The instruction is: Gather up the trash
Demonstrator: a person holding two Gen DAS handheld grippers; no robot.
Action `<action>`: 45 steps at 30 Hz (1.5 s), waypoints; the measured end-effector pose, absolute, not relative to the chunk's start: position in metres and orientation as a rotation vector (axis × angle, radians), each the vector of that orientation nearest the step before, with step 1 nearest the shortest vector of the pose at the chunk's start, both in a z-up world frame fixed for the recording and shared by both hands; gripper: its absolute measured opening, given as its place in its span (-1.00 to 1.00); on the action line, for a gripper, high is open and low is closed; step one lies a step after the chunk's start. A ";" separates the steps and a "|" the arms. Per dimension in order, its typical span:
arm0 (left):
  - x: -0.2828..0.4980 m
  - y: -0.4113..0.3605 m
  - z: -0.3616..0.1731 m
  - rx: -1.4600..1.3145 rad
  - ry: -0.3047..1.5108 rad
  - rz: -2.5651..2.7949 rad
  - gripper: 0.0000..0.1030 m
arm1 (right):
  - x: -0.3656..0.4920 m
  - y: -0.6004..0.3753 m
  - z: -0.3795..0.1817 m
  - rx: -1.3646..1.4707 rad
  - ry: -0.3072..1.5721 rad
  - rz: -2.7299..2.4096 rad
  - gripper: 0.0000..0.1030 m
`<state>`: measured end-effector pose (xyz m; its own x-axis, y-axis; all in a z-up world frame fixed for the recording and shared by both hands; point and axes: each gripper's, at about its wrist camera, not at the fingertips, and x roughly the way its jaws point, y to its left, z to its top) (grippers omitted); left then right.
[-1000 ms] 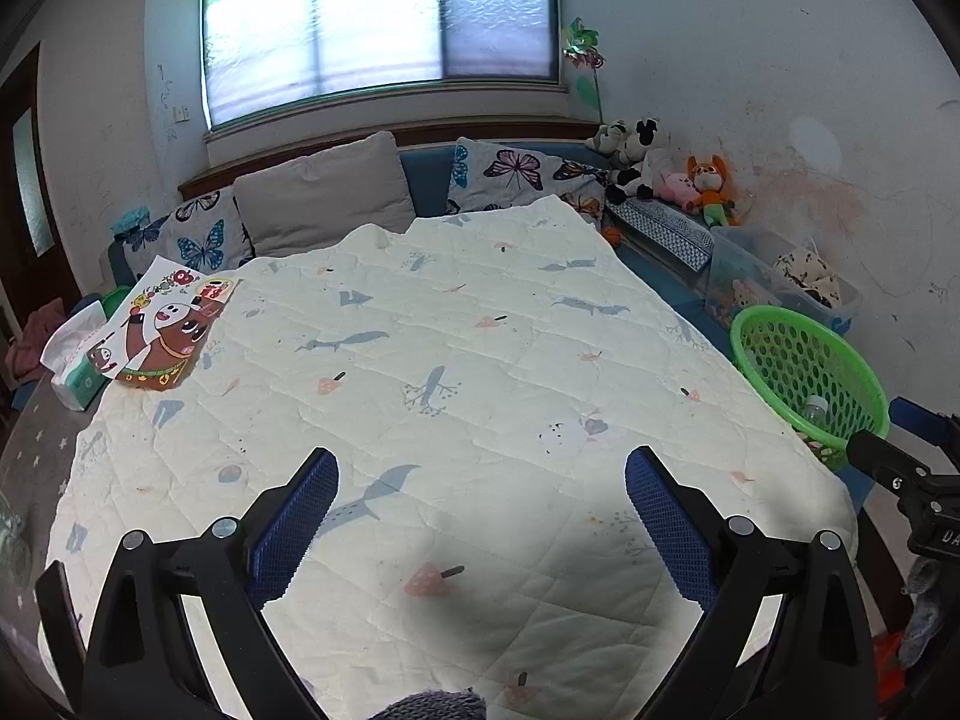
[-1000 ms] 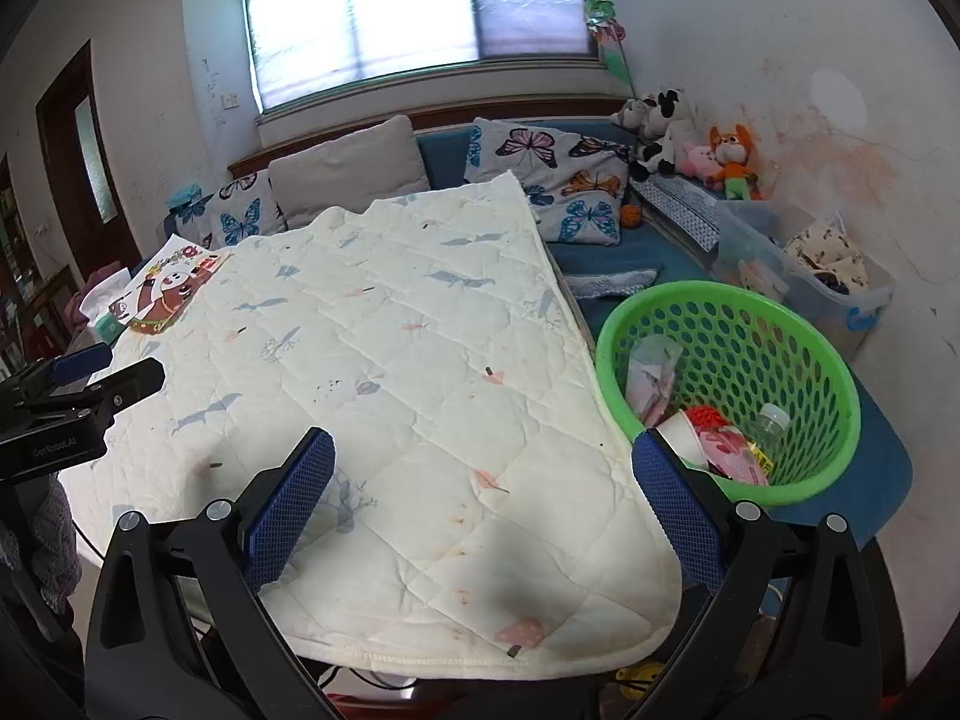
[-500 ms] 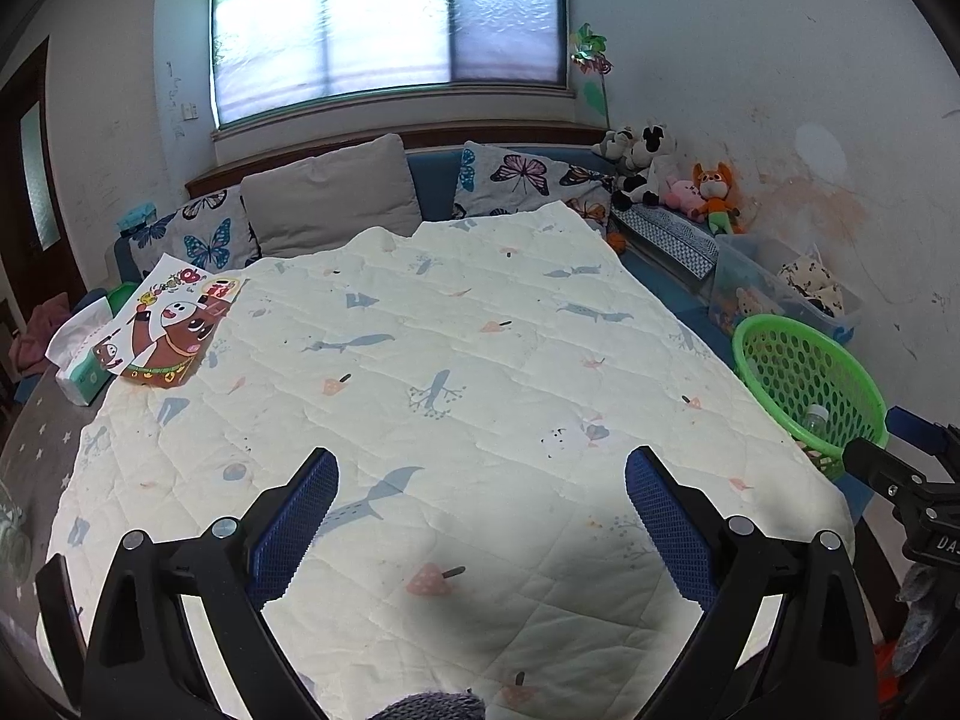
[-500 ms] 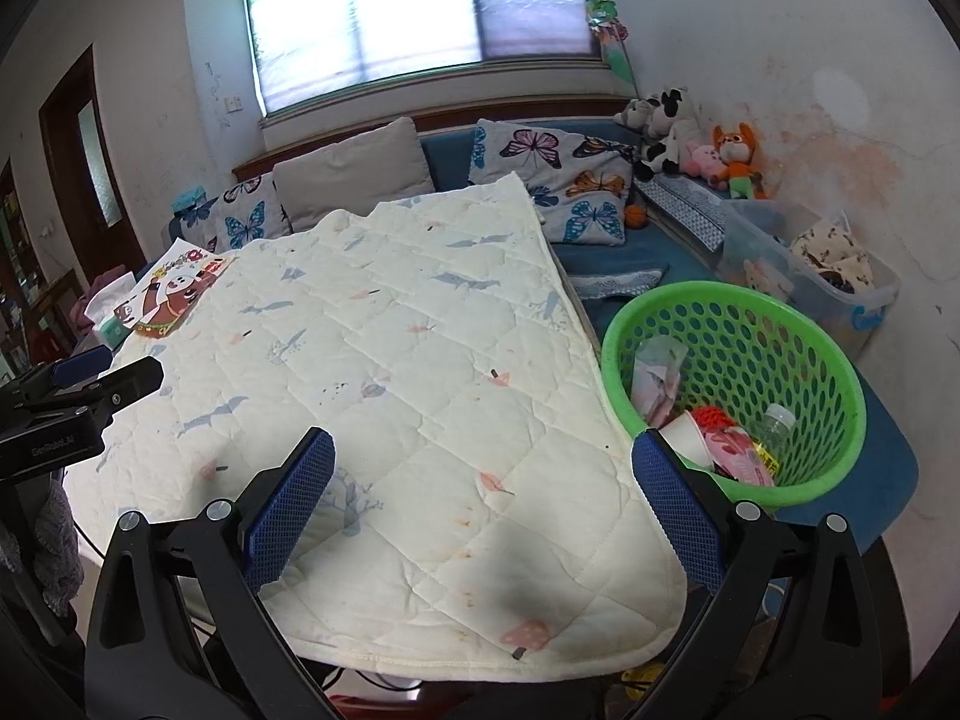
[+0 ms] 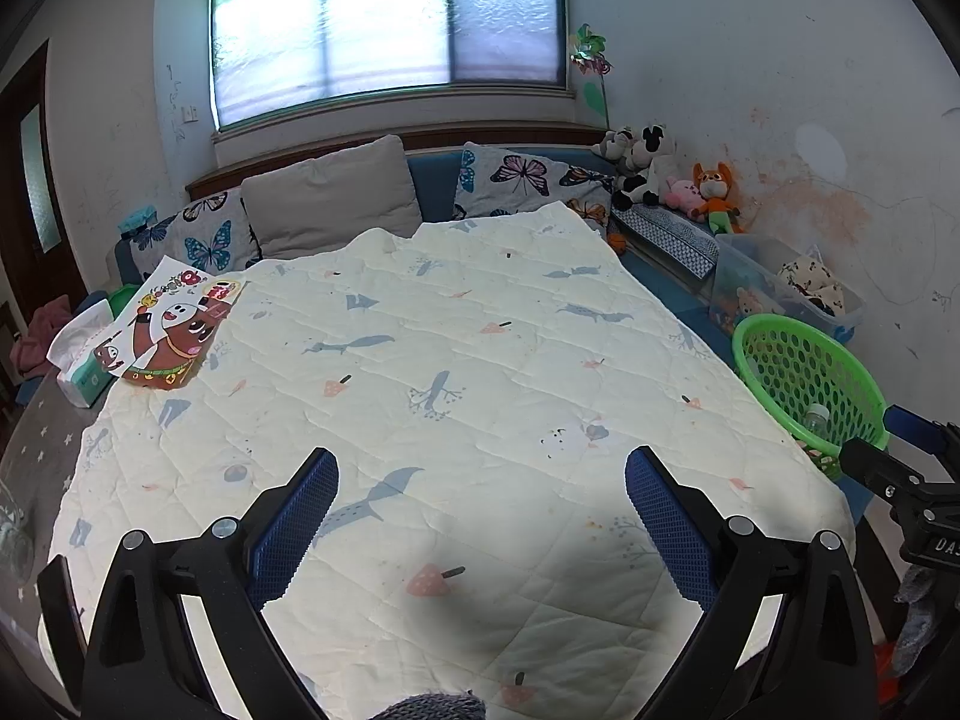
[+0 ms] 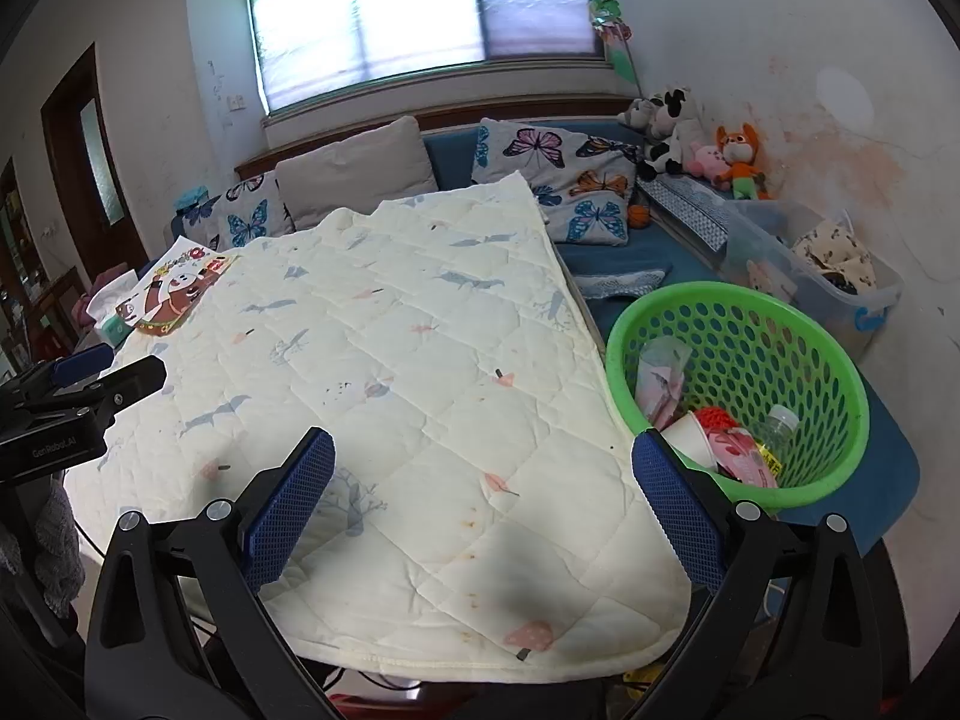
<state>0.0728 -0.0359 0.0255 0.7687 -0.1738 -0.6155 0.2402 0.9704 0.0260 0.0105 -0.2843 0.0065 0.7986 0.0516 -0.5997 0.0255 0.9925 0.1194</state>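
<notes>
A green perforated basket (image 6: 834,360) stands on the blue seat to the right of the table, and its rim shows in the left wrist view (image 5: 780,324). Inside it lie a clear plastic bottle (image 6: 780,420), a white paper cup (image 6: 687,438), a pink wrapper (image 6: 741,456) and a crumpled clear bag (image 6: 660,369). My left gripper (image 5: 480,516) hangs open over the near part of the quilted cloth (image 5: 480,330), holding nothing. My right gripper (image 6: 483,498) is open and empty over the cloth's near right corner, left of the basket.
A cartoon picture sheet (image 5: 171,330) and a tissue pack (image 5: 84,363) lie at the table's far left. Cushions (image 5: 330,201) line the sofa behind. Soft toys (image 5: 660,174) and a clear storage bin (image 6: 822,276) stand along the right wall.
Both views have shifted only slightly. The grippers stay open and empty, and nothing on the table or in the basket has moved.
</notes>
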 end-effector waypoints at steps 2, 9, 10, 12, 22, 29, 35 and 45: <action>0.072 -0.036 0.025 0.105 0.656 -0.225 0.81 | 0.011 -0.284 0.007 0.124 0.646 0.015 0.92; 0.072 -0.036 0.025 0.106 0.657 -0.224 0.81 | 0.011 -0.283 0.007 0.124 0.644 0.016 0.92; 0.072 -0.036 0.025 0.105 0.657 -0.225 0.81 | 0.011 -0.283 0.007 0.125 0.644 0.017 0.92; 0.072 -0.036 0.025 0.105 0.657 -0.225 0.81 | 0.011 -0.283 0.007 0.123 0.644 0.016 0.92; 0.072 -0.036 0.025 0.104 0.658 -0.227 0.81 | 0.011 -0.281 0.007 0.123 0.645 0.019 0.92; 0.070 -0.036 0.024 0.101 0.663 -0.224 0.81 | 0.012 -0.279 0.007 0.122 0.648 0.022 0.92; 0.070 -0.038 0.023 0.105 0.661 -0.225 0.81 | 0.015 -0.279 0.007 0.121 0.647 0.027 0.92; 0.070 -0.039 0.022 0.102 0.663 -0.221 0.81 | 0.016 -0.281 0.007 0.119 0.647 0.036 0.92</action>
<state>0.0697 -0.0393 0.0222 0.7658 -0.1706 -0.6200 0.2355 0.9716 0.0236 0.0156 -0.2808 0.0073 0.7977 0.0708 -0.5988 0.0035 0.9925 0.1221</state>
